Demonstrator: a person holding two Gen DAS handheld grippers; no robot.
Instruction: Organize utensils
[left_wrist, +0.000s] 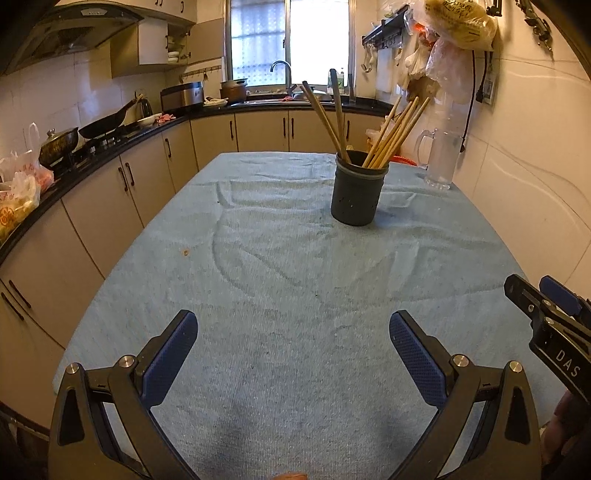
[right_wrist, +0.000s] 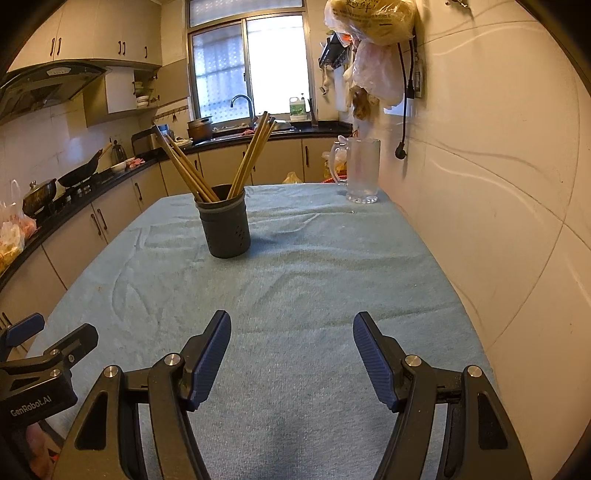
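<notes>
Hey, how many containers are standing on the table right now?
2: the dark chopstick holder mid-table on the blue cloth, and the clear glass mug at the far corner by the wall. Nothing looks hidden.

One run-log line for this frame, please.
left tongs open, empty | right tongs open, empty | chopsticks in holder | cloth

Both wrist views low over table (left_wrist: 280, 280), facing window (right_wrist: 247, 70); share holder (left_wrist: 356, 192).
</notes>
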